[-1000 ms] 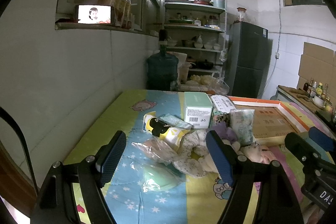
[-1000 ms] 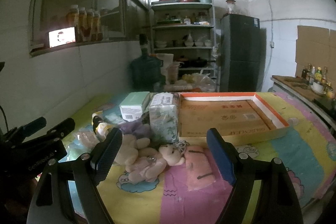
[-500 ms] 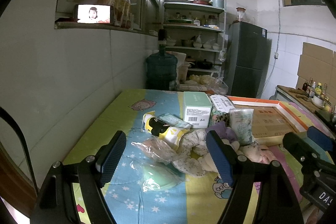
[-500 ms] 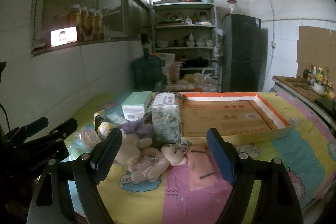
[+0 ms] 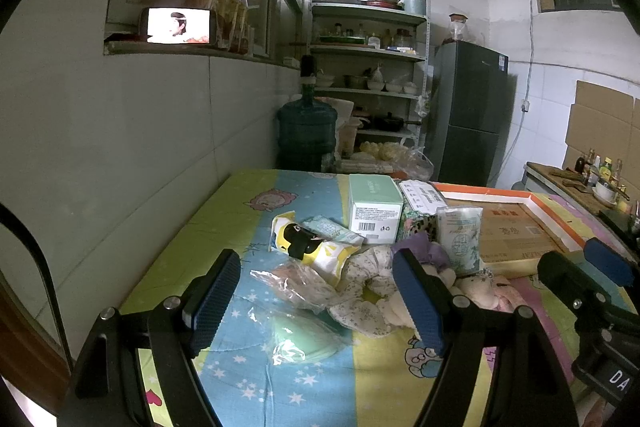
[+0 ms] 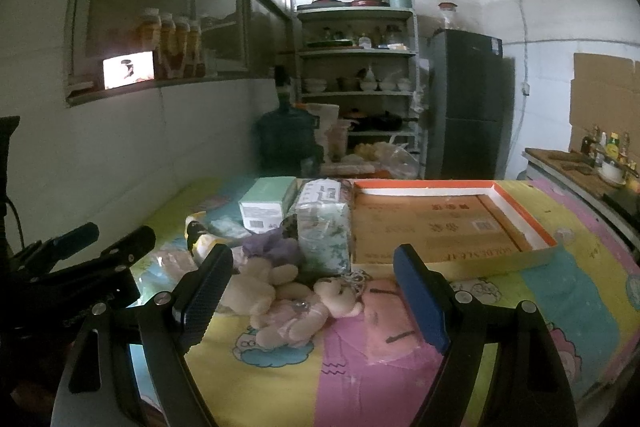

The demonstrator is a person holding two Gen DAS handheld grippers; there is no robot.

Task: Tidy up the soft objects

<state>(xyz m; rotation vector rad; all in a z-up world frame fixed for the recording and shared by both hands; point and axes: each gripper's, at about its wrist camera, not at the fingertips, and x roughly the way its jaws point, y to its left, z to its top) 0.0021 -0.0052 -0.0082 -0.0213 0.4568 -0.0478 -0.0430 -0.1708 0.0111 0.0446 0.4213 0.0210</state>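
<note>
Soft things piled mid-bench (image 6: 580, 291) on a cartoon-print cloth; pink-dressed teddy bear (image 6: 316, 307) lies on its back, long axis running left-near to right-far in the right wrist view, head toward the right, touching a cream plush toy (image 6: 256, 287) on its left; flat pink pouch (image 6: 394, 323) just right of the bear, long axis running away from the camera; purple plush (image 6: 276, 247) behind the cream one, against the upright tissue pack (image 6: 326, 231) (floral wrap, standing on end); mint-green box (image 5: 374, 207) upright behind, barcode face toward the left camera; yellow snack bag (image 5: 308, 247) lying with long axis left-far to right-near, one end resting on a star-print cloth ring (image 5: 368, 291); crumpled clear plastic bags (image 5: 296, 287) in front of it, one holding something pale green (image 5: 304, 341); shallow orange-rimmed tray (image 6: 520, 215) with flattened cardboard in it, well to the right, touching the tissue pack's side.

Left gripper (image 5: 320, 301) wide apart, nothing between the blue pads, hovering above the plastic bags, touching nothing; right gripper (image 6: 312, 301) equally wide, empty, above the bear and pouch (no contact visible); each gripper shows at the edge of the other's view.
</note>
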